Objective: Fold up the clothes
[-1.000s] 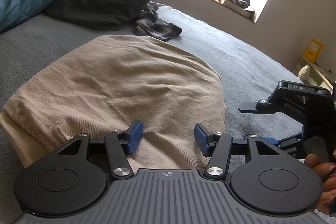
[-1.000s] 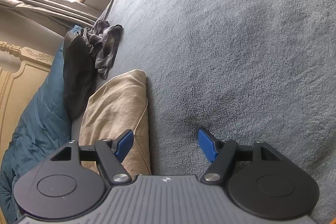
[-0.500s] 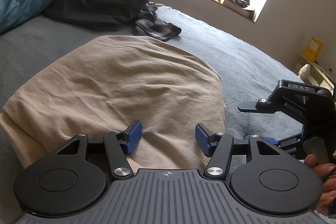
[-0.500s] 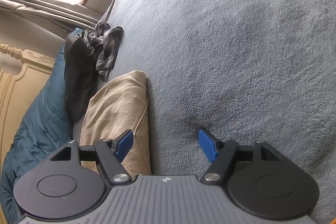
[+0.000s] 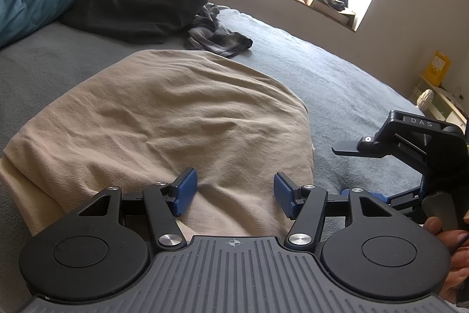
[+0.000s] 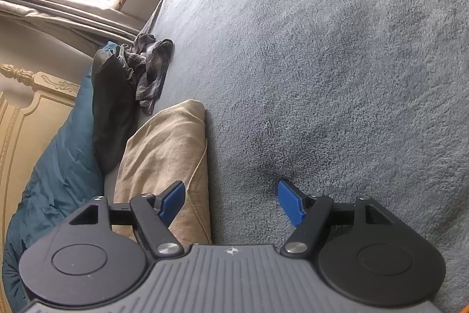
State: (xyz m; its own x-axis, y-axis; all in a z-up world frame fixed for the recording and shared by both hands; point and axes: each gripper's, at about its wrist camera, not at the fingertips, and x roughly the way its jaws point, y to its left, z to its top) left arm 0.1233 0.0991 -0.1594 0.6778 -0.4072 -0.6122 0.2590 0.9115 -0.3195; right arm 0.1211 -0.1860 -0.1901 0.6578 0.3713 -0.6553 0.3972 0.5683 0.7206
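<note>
Grey bed [image 5: 337, 78] carries tan garment [image 5: 176, 122], lying doubled over. Left gripper [image 5: 234, 192] over its near edge, right gripper [image 6: 231, 201] beside it (both jaws wide, empty). Risk: pinching single layer, fold slides apart.

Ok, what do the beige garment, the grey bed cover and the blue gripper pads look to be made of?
Beige garment: woven cloth, likely cotton twill, matte; fine diagonal ribbing and soft creases show.
Grey bed cover: fleece or plush, matte; its surface looks fuzzy and nubbly.
Blue pads on the left hand-held gripper: probably rubber or soft plastic; a fine gridded texture shows, though hardness cannot be judged.
</note>
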